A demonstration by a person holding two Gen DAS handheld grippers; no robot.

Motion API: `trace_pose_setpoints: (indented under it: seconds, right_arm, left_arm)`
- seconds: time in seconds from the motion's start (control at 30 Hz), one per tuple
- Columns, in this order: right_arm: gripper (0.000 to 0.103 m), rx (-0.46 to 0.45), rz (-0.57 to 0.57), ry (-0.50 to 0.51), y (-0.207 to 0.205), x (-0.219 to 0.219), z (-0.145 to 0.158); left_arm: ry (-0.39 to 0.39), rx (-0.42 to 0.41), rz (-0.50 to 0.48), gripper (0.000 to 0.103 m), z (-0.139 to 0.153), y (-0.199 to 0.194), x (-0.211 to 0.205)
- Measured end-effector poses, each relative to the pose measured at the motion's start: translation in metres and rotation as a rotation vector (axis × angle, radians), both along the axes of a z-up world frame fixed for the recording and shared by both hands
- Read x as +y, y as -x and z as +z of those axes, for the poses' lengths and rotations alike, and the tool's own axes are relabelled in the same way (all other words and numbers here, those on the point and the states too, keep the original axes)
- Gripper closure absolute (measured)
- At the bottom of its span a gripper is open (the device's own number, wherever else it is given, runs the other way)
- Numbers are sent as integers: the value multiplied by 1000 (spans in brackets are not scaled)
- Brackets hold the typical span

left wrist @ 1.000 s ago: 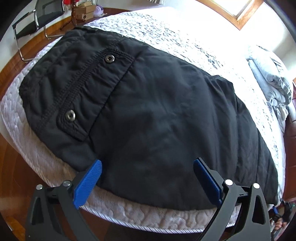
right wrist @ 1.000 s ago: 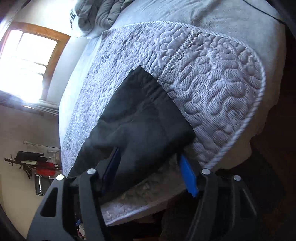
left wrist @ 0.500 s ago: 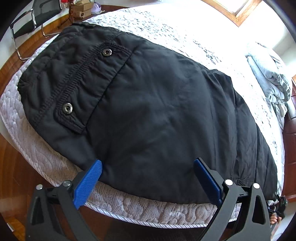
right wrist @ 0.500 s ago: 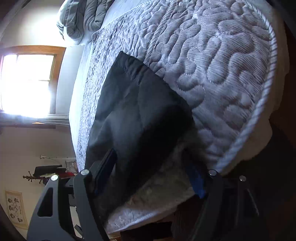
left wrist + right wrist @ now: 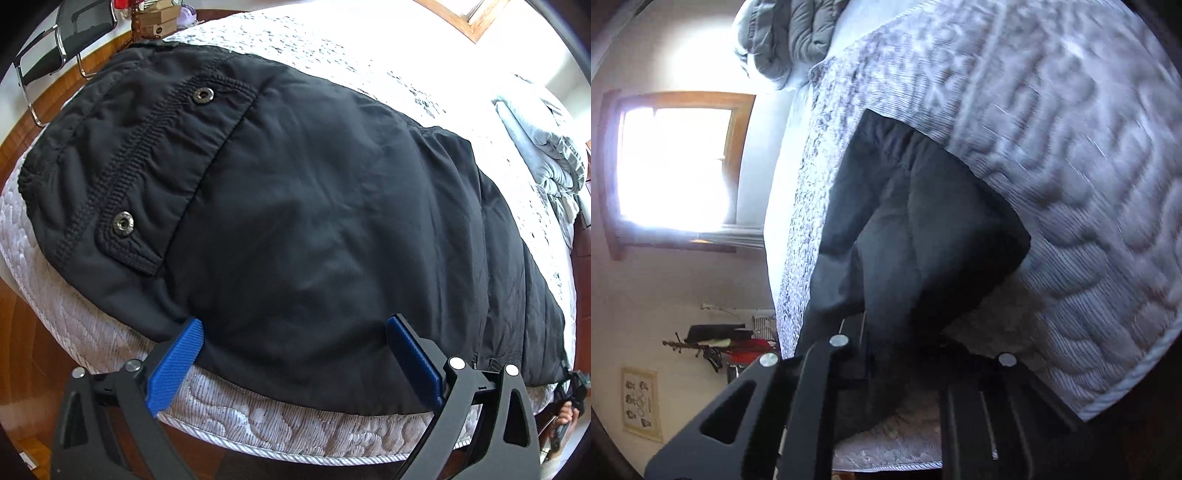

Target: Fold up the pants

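On the quilted mattress (image 5: 258, 417) the black pants (image 5: 295, 221) lie spread flat, and they cover most of the bed surface in the left wrist view. Their cloth is thin, smooth and a little shiny, with soft wrinkles. Near the waist end there is a pocket flap (image 5: 162, 162) with a ribbed, gathered seam and 2 round metal snaps (image 5: 122, 223). The mattress cover is pale grey-white, stitched in a wavy, cloud-like pattern, and a twisted cord runs along its edge. Farther away a grey padded duvet (image 5: 546, 147) is bunched at the head of the bed. A black mesh chair (image 5: 62, 29) with chrome tube legs stands on the brown wooden floor, and cardboard boxes (image 5: 159, 22) are beside it.

The left gripper (image 5: 295, 354) has black angular arms and 2 blue ribbed pads (image 5: 177, 365). Its jaws stand wide apart over the near edge of the pants, and the pads press on nothing.

From the right wrist view, the leg end of the pants (image 5: 916, 236) is seen near the corner of the mattress (image 5: 1108, 184), which is blurred here. The right gripper (image 5: 886, 369) has its jaws together, clamped on the dark cloth; the fabric rises in a fold toward the black fingers, and the blue pads are hidden by it. Behind, a bright window (image 5: 676, 166) with a wooden frame and a coat stand (image 5: 713, 347) with dark and red clothes are visible.
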State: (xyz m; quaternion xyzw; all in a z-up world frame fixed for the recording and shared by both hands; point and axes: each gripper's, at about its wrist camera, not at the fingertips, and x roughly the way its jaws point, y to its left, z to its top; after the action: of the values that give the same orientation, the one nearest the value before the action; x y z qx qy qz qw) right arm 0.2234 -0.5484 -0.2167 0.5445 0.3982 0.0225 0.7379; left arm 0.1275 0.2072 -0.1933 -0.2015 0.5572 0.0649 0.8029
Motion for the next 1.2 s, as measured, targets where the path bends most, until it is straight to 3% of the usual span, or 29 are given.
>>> trace_pose_setpoints:
  seconds: [0.1, 0.27, 0.43, 0.5, 0.6, 0.7, 0.83, 1.03, 1.2]
  right_arm:
    - [94, -30, 11, -1, -10, -9, 18]
    - [94, -25, -27, 90, -11, -31, 40]
    - [94, 170, -77, 156, 1, -58, 9]
    - [94, 200, -79, 153, 7, -60, -4]
    - [94, 215, -78, 216, 7, -52, 3]
    - [94, 211, -64, 340, -2, -33, 30]
    - [94, 123, -15, 490, -27, 10, 83]
    - [94, -52, 162, 704, -49, 106, 165]
    - [94, -144, 357, 866, -65, 201, 196]
  left_arm:
    - [2, -5, 14, 4, -4, -6, -5]
    - [17, 5, -33, 4, -9, -33, -38]
    - [-34, 30, -98, 4, -13, -53, -74]
    - [-45, 30, -92, 4, -14, -54, -76]
    - [0, 5, -68, 4, -8, -48, -68]
    - [61, -47, 13, 4, 8, -32, -51]
    - [120, -128, 51, 4, 32, -15, -36]
    - [178, -201, 79, 4, 53, 13, -24]
    - [219, -238, 89, 4, 65, 31, -20]
